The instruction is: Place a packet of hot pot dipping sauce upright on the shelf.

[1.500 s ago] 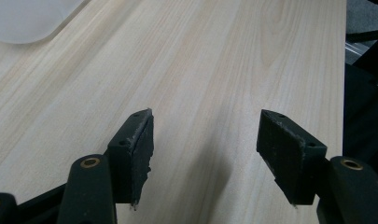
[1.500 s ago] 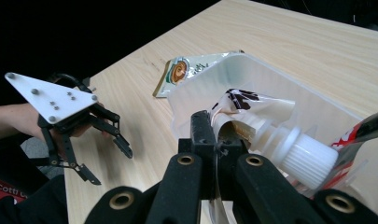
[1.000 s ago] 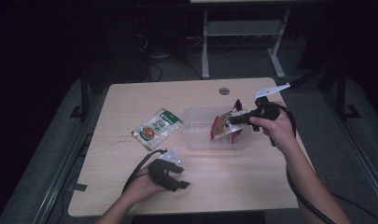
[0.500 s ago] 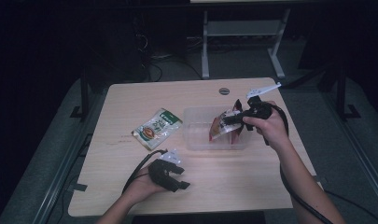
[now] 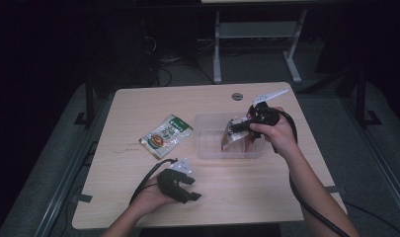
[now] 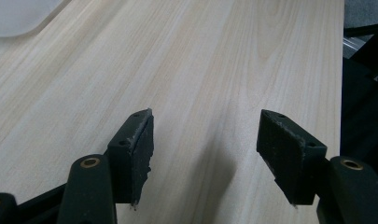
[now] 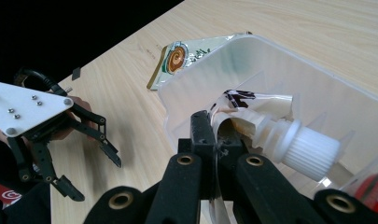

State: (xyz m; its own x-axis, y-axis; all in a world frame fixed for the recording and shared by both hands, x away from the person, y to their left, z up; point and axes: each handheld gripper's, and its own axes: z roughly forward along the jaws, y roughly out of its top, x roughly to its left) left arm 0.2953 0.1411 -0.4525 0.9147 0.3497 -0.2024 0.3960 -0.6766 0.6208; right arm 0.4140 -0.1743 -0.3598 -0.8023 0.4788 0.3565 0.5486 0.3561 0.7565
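bench (image 5: 266, 187): pale wood grain
tub (image 5: 207, 143): clear, frosted plastic
pouch (image 7: 252, 116): silvery with brown and black print, white ribbed cap
packet (image 5: 166, 136): green and white, orange round mark
right hand-held gripper (image 7: 216, 140): black, brass-coloured pins
left hand-held gripper (image 6: 205, 140): black, white top plate

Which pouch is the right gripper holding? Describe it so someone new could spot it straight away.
Start at the clear plastic bin in the middle of the wooden table. Over the bin's right half, the right gripper is shut on a spouted pouch. Its ribbed white screw cap sets it apart from the flat green packet lying on the table left of the bin.
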